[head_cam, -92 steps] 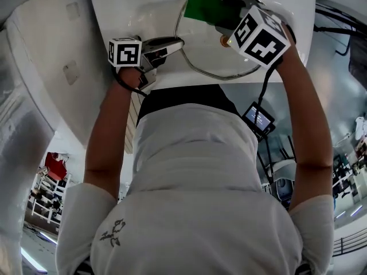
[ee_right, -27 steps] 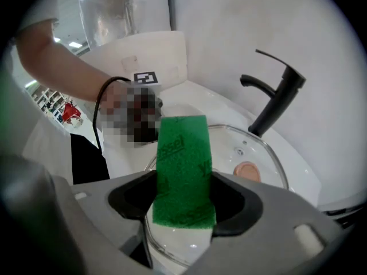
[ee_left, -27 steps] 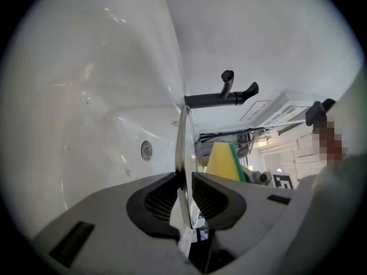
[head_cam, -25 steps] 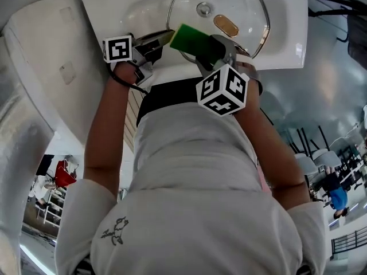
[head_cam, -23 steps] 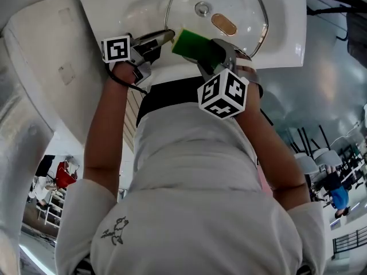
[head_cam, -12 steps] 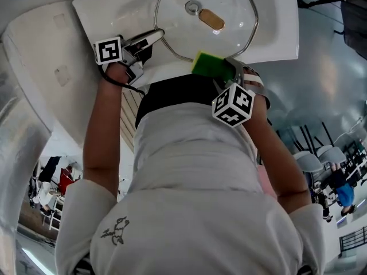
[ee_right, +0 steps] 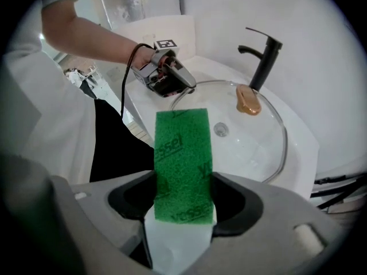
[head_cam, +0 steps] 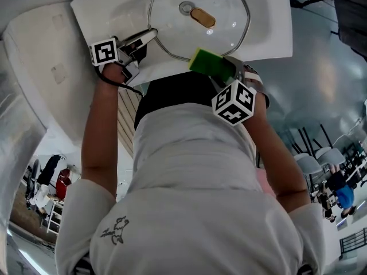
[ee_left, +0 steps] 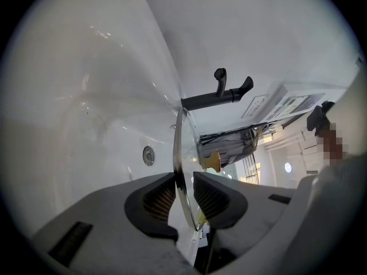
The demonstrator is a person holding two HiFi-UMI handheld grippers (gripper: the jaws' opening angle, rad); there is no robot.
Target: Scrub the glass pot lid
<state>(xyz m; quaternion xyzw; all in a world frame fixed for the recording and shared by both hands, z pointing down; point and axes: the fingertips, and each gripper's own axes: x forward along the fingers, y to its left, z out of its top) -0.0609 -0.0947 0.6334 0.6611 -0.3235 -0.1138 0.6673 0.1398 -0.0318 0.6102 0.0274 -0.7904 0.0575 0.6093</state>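
left gripper (head_cam: pixel 150 35), in the head view, grips the near-left rim of the glass pot lid (head_cam: pixel 223 27) over the white sink (head_cam: pixel 272 33). its forearm reaches forward and its jaws have just eased slightly wider. right gripper (head_cam: pixel 221 69) points steeply down at the sink's near edge, clenching a green sponge (head_cam: pixel 203 62) near the lid's rim. left gripper view: the lid's rim stands edge-on between both pads, with a black faucet (ee_left: pixel 221 96) behind. right gripper view: the sponge is pinched upright between the jaws, with the lid's tan knob (ee_right: pixel 248 99) beyond.
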